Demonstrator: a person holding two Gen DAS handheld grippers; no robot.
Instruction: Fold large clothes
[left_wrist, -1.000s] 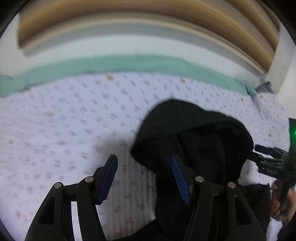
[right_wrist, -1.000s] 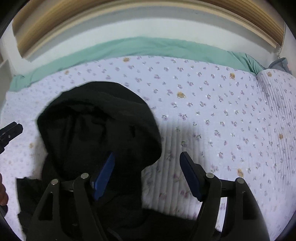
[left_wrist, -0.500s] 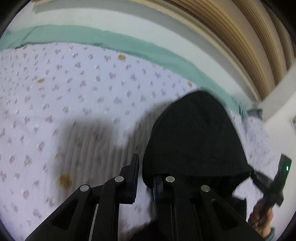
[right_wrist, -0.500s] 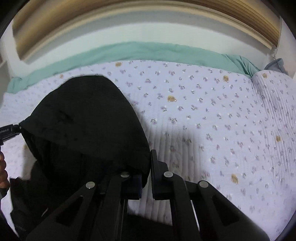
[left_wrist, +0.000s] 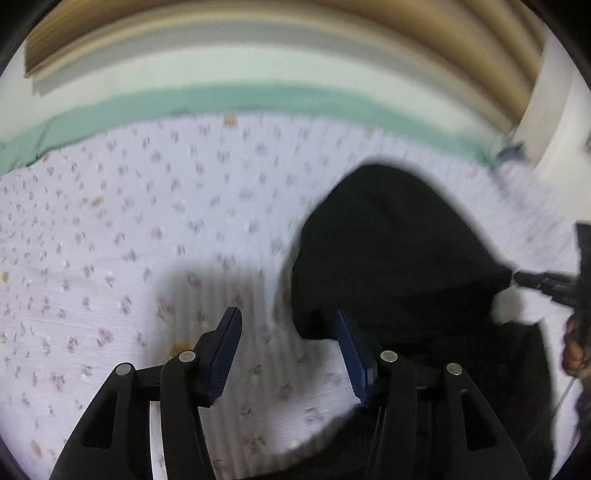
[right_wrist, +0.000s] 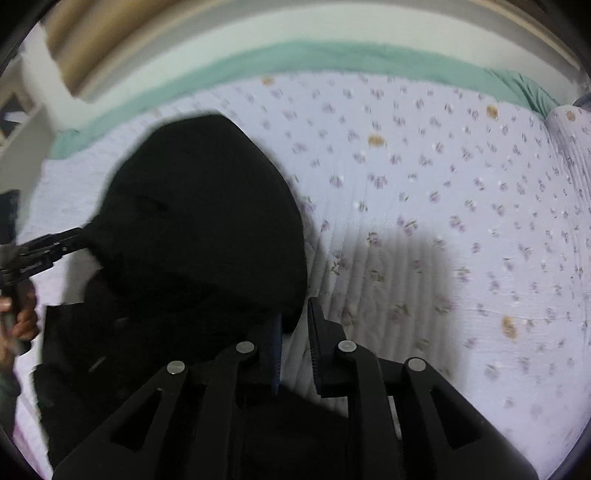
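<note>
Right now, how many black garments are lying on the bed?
1. A black hooded garment lies on the floral quilt, its hood toward the green sheet, between the left gripper and the right gripper. Others may be out of view.

Black hooded garment (left_wrist: 391, 251) beside opening left claw (left_wrist: 286, 354)

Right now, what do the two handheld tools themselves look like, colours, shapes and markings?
Both match. The left tool has black angular plastic linkage arms with triangular cut-outs, round silver pivot pins and flat dark blue pads on its fingers. The right tool has the same black frame and silver pins, with a ridged inner finger face. Small white lettering, too blurred to read, marks the left tool's side in the right view.
</note>
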